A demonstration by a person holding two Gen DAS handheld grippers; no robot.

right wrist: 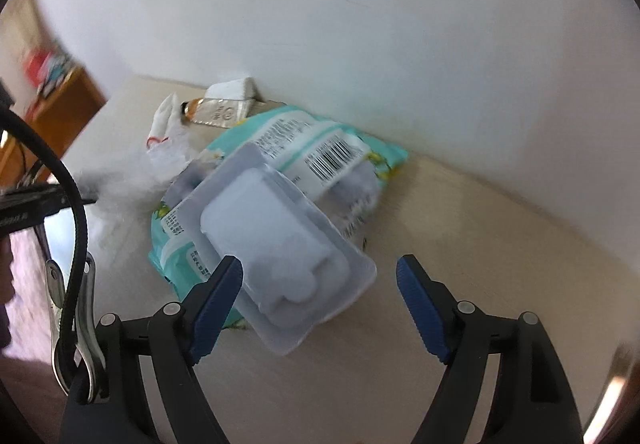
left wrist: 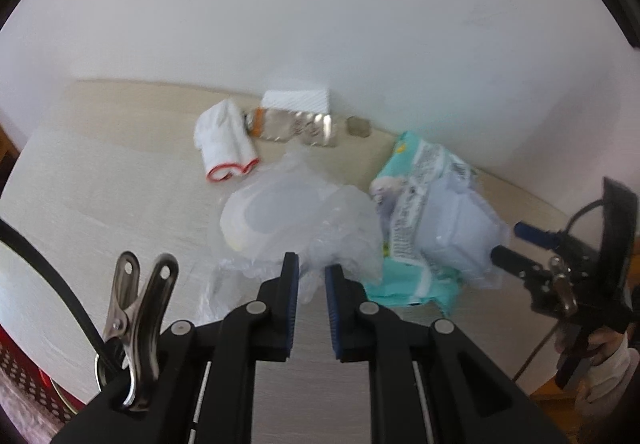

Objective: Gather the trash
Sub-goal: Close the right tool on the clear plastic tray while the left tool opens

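Left gripper (left wrist: 311,268) lower centre, jaws pinched on clear plastic bag (left wrist: 296,220), holding it ready for trash. Right gripper (right wrist: 320,276) jaws wide, empty, straddling blister tray (right wrist: 276,244) atop teal wipes pack (right wrist: 304,148) on table (right wrist: 480,244).

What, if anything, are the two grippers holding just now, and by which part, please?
The left gripper is shut on the clear plastic bag, pinching its crumpled near edge. The right gripper is open and holds nothing; the plastic blister tray lies ahead, ungripped.
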